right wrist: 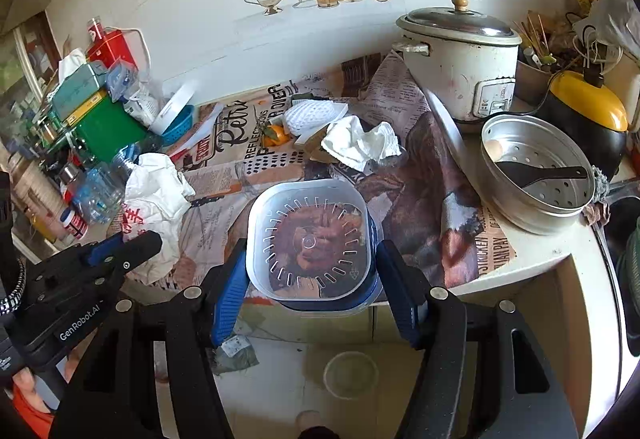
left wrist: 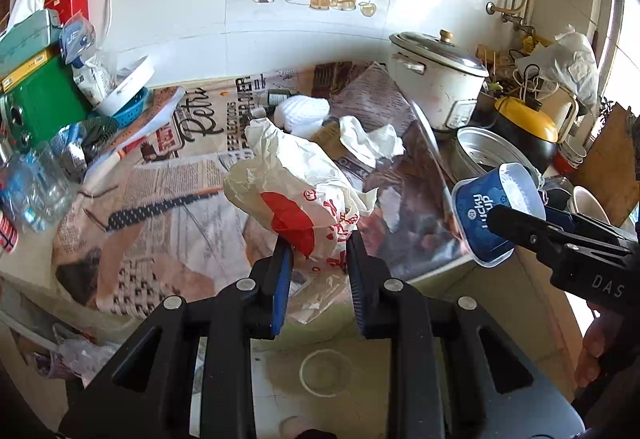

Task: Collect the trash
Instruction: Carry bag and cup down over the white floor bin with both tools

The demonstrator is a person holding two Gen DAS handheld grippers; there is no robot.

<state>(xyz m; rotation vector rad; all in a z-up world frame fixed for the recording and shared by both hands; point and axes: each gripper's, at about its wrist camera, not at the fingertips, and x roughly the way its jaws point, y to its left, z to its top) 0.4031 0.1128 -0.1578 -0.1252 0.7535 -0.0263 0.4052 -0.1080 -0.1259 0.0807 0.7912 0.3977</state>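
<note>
A crumpled white plastic bag [left wrist: 296, 191] with red print hangs above the counter, and my left gripper [left wrist: 320, 251] is shut on its lower end. The same bag [right wrist: 156, 199] shows at the left of the right wrist view, beside the left gripper [right wrist: 120, 251]. My right gripper [right wrist: 308, 271] is shut on a clear square plastic cup with a blue label [right wrist: 308, 239], one blue pad against each side. In the left wrist view that cup [left wrist: 496, 207] appears at the right, held by the right gripper [left wrist: 516, 227]. A crumpled white tissue [right wrist: 360, 143] and a white foam net [right wrist: 308, 115] lie on the counter.
The counter is covered with newspaper-print cloth [right wrist: 240, 143]. A white rice cooker [right wrist: 460, 63], a metal steamer pan [right wrist: 540, 175] and a yellow-lidded pot [right wrist: 588, 119] stand at the right. Boxes, bottles and a blue basket [right wrist: 176, 127] crowd the left. An orange [right wrist: 276, 135] lies mid-counter.
</note>
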